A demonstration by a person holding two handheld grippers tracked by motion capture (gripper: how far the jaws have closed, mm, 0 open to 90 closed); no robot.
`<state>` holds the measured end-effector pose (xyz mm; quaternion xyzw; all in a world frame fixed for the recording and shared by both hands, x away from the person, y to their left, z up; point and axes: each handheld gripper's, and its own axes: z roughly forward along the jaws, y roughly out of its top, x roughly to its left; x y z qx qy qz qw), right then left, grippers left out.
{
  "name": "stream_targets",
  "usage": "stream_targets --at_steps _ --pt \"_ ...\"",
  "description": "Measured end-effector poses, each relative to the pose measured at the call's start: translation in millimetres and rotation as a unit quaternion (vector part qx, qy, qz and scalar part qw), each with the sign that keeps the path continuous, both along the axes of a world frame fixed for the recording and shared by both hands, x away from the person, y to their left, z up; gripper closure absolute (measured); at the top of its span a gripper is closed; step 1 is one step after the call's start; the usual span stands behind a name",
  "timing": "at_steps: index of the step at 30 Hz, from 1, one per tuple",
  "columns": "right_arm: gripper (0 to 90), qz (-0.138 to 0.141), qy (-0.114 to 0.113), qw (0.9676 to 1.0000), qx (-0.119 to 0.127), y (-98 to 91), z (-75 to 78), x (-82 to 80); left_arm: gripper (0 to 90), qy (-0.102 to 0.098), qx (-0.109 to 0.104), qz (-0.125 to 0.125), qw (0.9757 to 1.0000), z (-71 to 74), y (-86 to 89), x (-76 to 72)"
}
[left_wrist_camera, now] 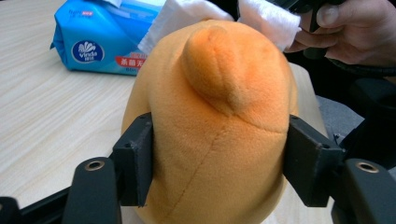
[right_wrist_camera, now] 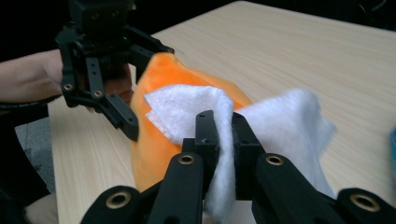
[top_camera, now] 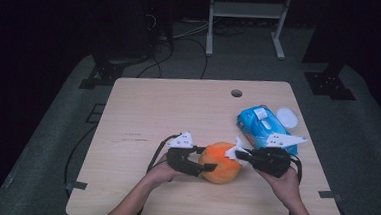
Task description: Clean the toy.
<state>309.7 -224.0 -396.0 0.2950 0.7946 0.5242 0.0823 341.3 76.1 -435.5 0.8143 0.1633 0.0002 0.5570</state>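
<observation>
Starting at the left of the counter [top_camera: 143, 104], the left gripper [top_camera: 201, 164] is seen near the front edge, its jaws pressed against both flanks of an orange plush toy [top_camera: 220, 162], which is thus gripped and steadied. The toy rests on the counter close to the middle of the front edge. In the left gripper view its rounded bump [left_wrist_camera: 219, 70] is turned up and toward that gripper, and a seam is seen running down the body below it. The long axis is judged to lie roughly along the front edge, from one gripper to the other, though the soft shape leaves this uncertain.

Further right, the right gripper [top_camera: 239, 154] is closed on a folded white wipe [right_wrist_camera: 280, 121], which is laid against the toy's upper right side. Beyond it, toward the right edge, a blue pack of wipes [top_camera: 260, 126] lies with its lid flipped open.

Several slips could follow. If the wipe is pushed hard, the plush may be squeezed out of the left jaws, since the filling yields and the grip sits low on the body. The thin wipe could also be dragged out of the right jaws by friction on the pile, or bunched up so that the bare jaws rub the fabric.
</observation>
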Motion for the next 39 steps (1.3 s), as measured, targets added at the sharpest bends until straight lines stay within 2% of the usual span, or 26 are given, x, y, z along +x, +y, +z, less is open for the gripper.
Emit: stream_targets --at_steps 2,5,7,8,12,13,14,17,20,22,25,27,29,30,33,36,37,39 --pt "83.5 0.009 -0.005 0.9999 0.009 5.9 5.1 0.8 35.7 -0.004 -0.009 0.000 1.0000 5.6 2.1 -0.4" --pt "83.5 0.019 -0.012 0.9996 0.016 16.7 12.2 3.1 36.5 -0.016 -0.008 -0.005 0.9998 16.6 5.2 -3.0" --pt "83.5 0.022 -0.016 0.9993 0.025 23.3 15.1 6.0 36.6 -0.028 -0.005 0.005 0.9996 23.0 9.6 -4.0" --pt "83.5 0.022 -0.016 0.9990 0.034 25.4 16.0 8.5 36.7 -0.036 0.003 0.012 0.9993 24.4 11.5 -4.0" --pt "83.5 0.017 0.006 0.9994 0.030 30.3 8.4 18.7 36.4 -0.044 0.041 0.028 0.9978 18.5 11.6 -2.1" --pt "83.5 0.017 0.009 0.9992 0.034 31.2 6.5 19.5 36.3 -0.041 0.044 0.028 0.9978 14.7 10.4 -1.6" --pt "83.5 0.019 0.008 0.9991 0.036 32.3 6.5 18.7 36.0 -0.036 0.034 0.027 0.9984 12.1 9.5 -1.0" --pt "83.2 0.023 -0.002 0.9988 0.043 36.5 10.5 16.2 33.6 -0.043 0.038 0.030 0.9979 12.9 3.7 -1.2" --pt "83.3 0.024 0.003 0.9993 0.028 38.9 6.6 18.2 24.8 -0.049 0.039 0.024 0.9977 12.0 0.1 -2.7" --pt "83.3 0.023 0.013 0.9993 0.028 34.7 0.6 19.6 18.1 -0.048 0.033 0.021 0.9981 10.2 0.7 -1.3" --pt "83.3 0.009 0.022 0.9991 0.035 24.4 -6.6 19.9 9.0 -0.041 0.041 0.025 0.9980 6.2 1.7 3.3" --pt "83.3 -0.003 0.030 0.9987 0.042 14.4 -10.4 19.8 9.0 -0.033 0.042 0.024 0.9983 1.8 1.8 5.1" --pt "83.1 -0.009 0.035 0.9985 0.042 7.8 -12.8 19.6 9.4 -0.034 0.047 0.015 0.9982 -2.3 0.1 4.7" --pt "83.0 -0.012 0.037 0.9983 0.043 4.3 -14.1 19.6 10.6 -0.039 0.051 0.006 0.9979 -2.8 -0.6 3.6" --pt "82.5 -0.021 0.045 0.9977 0.046 -4.5 -17.9 19.4 13.9 -0.033 0.051 -0.030 0.9977 1.1 -0.3 0.0" --pt "82.1 -0.030 0.055 0.9966 0.054 -11.9 -23.0 17.7 16.5 -0.033 0.037 -0.048 0.9976 1.9 3.9 -0.3" --pt "81.9 -0.031 0.057 0.9963 0.055 -14.1 -24.6 16.6 16.3 -0.036 0.035 -0.038 0.9980 0.9 3.8 0.4" --pt "81.9 -0.036 0.060 0.9958 0.060 -17.5 -26.9 15.1 9.6 -0.033 0.055 -0.011 0.9979 -2.5 0.4 3.9"
